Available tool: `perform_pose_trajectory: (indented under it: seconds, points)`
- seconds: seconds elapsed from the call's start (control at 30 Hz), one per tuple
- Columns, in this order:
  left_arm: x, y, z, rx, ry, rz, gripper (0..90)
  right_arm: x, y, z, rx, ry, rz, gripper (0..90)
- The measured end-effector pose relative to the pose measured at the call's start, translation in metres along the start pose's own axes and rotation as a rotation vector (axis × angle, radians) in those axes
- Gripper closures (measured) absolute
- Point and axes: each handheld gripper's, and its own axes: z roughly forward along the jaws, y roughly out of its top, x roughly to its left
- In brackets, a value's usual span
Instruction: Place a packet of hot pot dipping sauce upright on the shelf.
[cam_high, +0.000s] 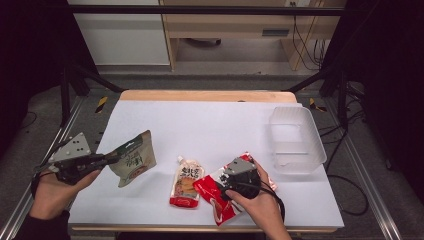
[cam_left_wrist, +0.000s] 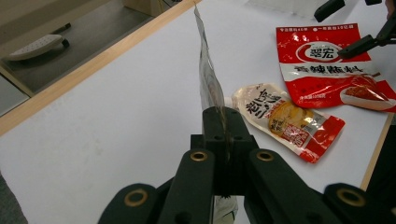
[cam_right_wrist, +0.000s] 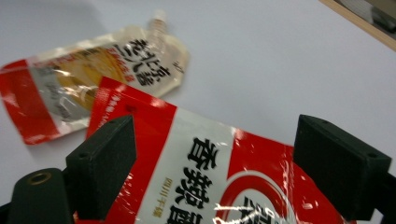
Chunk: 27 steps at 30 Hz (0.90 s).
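Note:
My left gripper (cam_high: 117, 156) is shut on the edge of a beige and green pouch (cam_high: 135, 160) and holds it above the table's left side. From the left gripper view the pouch (cam_left_wrist: 208, 79) stands edge-on, rising out of the left gripper (cam_left_wrist: 223, 119). My right gripper (cam_high: 225, 186) hovers open over a red pouch (cam_high: 216, 202) that lies flat near the front edge. In the right gripper view its jaws stand wide apart over that red pouch (cam_right_wrist: 196, 177), the right gripper (cam_right_wrist: 224, 163) not gripping it. A spouted red and cream pouch (cam_high: 186, 185) lies between the two hands.
A clear plastic tub (cam_high: 296, 140) stands at the right side of the white table top (cam_high: 210, 120). The table's wooden far edge (cam_high: 205, 95) runs across the back. A dark frame and cables surround the table.

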Motion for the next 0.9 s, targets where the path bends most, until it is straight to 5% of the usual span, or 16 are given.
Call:
perform_pose_trajectory:
  seconds: [0.2,0.33,0.5,0.67,0.9]
  points:
    - [0.01,0.028,0.005,0.01,0.002,0.03,90.0,-0.002,0.026,-0.005,0.025,0.059,-0.085,15.2]
    - [0.017,0.041,0.013,0.0,-0.006,0.029,90.0,-0.007,0.043,-0.014,0.035,0.039,-0.168,22.2]
    - [0.019,0.054,0.025,-0.006,-0.028,0.031,90.0,-0.015,0.057,-0.022,0.015,0.066,-0.178,22.3]
    - [0.014,0.075,0.045,0.007,-0.059,0.068,90.0,-0.024,0.074,-0.026,0.064,0.067,-0.21,17.2]
    - [0.004,0.096,0.057,0.007,-0.088,0.112,90.0,-0.037,0.084,-0.035,0.127,0.018,-0.252,13.2]
